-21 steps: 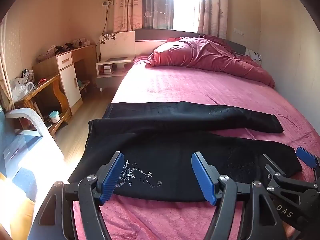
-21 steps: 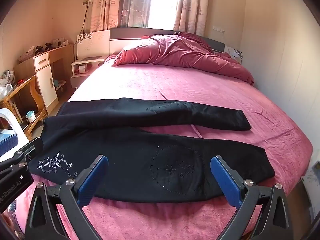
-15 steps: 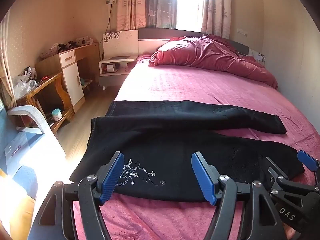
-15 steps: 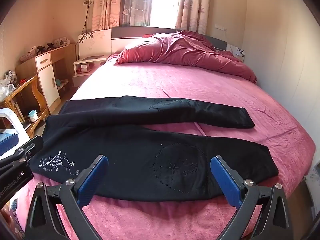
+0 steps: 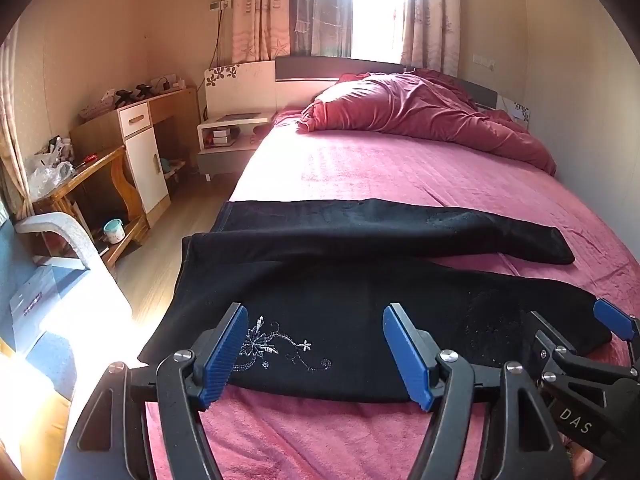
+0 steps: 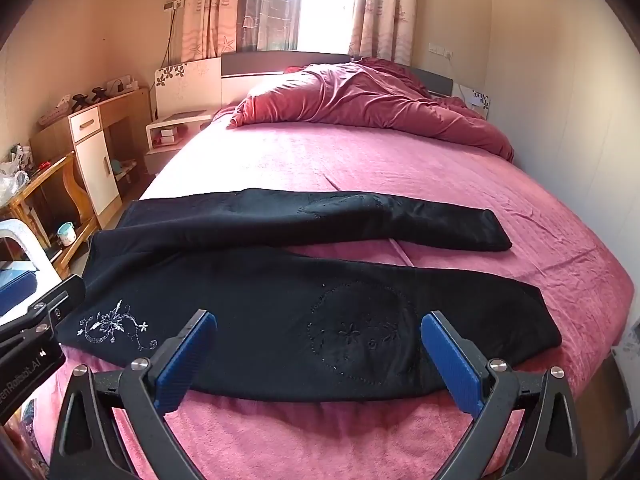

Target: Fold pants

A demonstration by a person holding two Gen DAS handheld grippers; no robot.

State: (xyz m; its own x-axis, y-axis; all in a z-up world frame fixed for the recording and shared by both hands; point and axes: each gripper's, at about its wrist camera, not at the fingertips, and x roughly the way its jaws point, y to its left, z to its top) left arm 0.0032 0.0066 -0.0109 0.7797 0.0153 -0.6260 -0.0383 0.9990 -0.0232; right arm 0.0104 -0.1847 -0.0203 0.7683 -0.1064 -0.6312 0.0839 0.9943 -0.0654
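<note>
I have the black pants (image 6: 280,312) spread flat across the foot of the pink bed (image 6: 360,160), waist toward the bedside cabinet (image 5: 232,136) side, legs splayed apart toward the wall side. My left gripper (image 5: 316,352) hangs over the embroidered hip with jaws parted and nothing between them; my right gripper (image 6: 320,360) is spread wide and empty above the near leg's knee patch. To fold well, I judge I should pinch the near edge at both spots together, lift low, and carry it evenly over the far leg.
</note>
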